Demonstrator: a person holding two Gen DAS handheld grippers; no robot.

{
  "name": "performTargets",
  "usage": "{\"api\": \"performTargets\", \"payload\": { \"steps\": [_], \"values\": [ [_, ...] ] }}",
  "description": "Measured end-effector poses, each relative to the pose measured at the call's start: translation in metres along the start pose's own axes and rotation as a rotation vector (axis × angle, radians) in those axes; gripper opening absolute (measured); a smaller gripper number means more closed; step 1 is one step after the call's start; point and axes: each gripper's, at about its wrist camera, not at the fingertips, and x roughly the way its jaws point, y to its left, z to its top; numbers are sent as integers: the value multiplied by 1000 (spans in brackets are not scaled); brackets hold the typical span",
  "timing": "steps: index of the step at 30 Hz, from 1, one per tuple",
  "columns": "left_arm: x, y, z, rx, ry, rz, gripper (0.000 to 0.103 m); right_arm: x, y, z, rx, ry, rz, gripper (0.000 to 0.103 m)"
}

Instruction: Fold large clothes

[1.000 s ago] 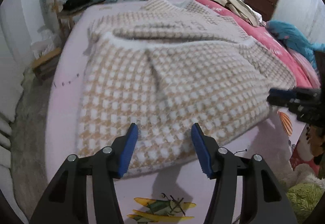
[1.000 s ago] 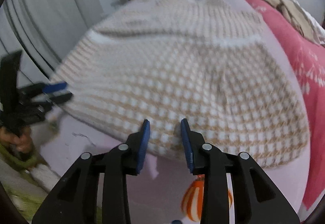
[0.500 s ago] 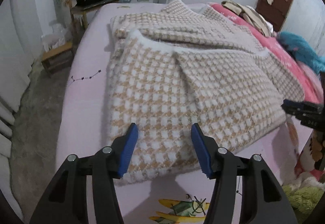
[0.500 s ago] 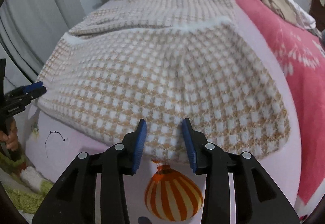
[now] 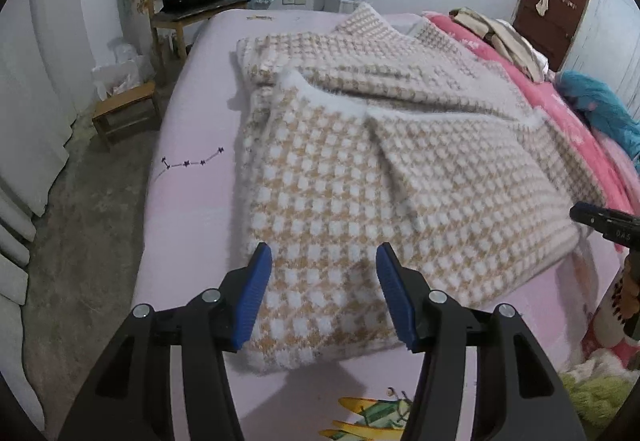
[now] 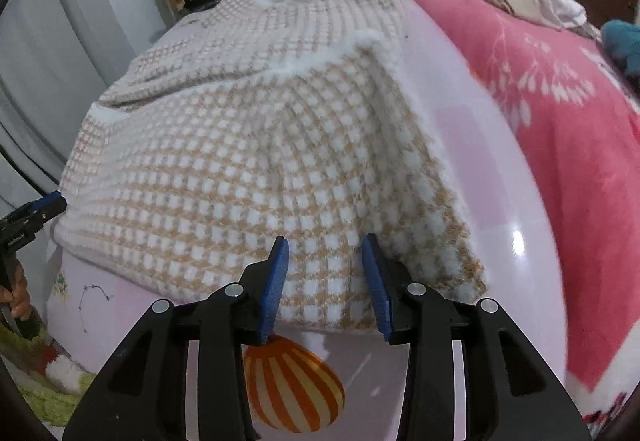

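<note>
The checked sweater [image 5: 360,177] looks thick, soft and floppy; the left gripper [image 5: 324,297] hangs released, the right gripper [image 6: 326,281] is opening, both empty above its near hem.

Sweater [image 5: 380,169]: on bed [image 5: 192,185], centre. Chair [image 5: 188,5]: behind bed, left. Stool [image 5: 126,113]: on floor, left of bed. Blanket [image 6: 560,113]: right of sweater.

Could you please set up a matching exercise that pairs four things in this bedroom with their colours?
Things:
1. knitted garment
2. quilt
3. balloon print
4. bedsheet

Colours:
A. orange and white stripes
B. pale pink
C. beige and white checks
D. deep pink with white flowers

Pairs: 1-C, 2-D, 3-A, 4-B
</note>
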Motion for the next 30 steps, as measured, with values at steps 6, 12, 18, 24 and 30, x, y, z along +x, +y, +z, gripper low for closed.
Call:
{"api": "performTargets", "payload": {
  "steps": [6,12,18,24,30],
  "values": [
    [-2,-1,25,-10,-62,-1,54,-8,3,30,19,-91,32,37],
    [28,-14,55,4,-55,38,54,18,14,69,-1,-116,30,37],
    [59,-6,60,-53,30,53,53,53,0,72,53,-25,4,37],
    [42,-13,71,-52,-33,7,53,36,8,91,52,-50,62,47],
    [45,-43,79,9,-26,-60,53,34,33,102,13,-51,119,47]
  ]
}}
